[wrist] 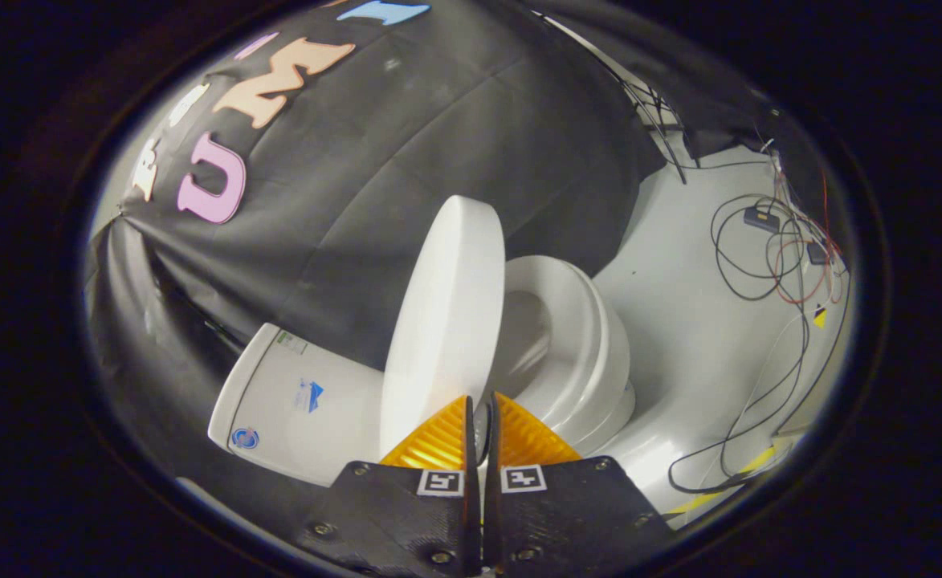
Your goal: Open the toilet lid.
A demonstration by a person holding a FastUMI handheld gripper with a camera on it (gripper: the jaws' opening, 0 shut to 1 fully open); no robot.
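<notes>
Nearest, the gripper [480, 411] is keeping its fingers [438, 437] drawn almost together, with only a thin slit showing between them. The near edge of the lid [442, 321] is sitting in that slit, though whether both fingers are pressing on it I cannot tell. Just beyond the tips, the lid is standing raised and tilted, its broad white top facing the tank [298, 401]. On the lid's other side, the seat [591, 321] is lying exposed over the bowl [531, 337]. Farther along, the pale floor [695, 337] is carrying loose cables [760, 257] trailing toward its far edge, with a strip of yellow tape [748, 464] nearer in. Behind everything, the black cloth wall [438, 128] is hanging in folds.
</notes>
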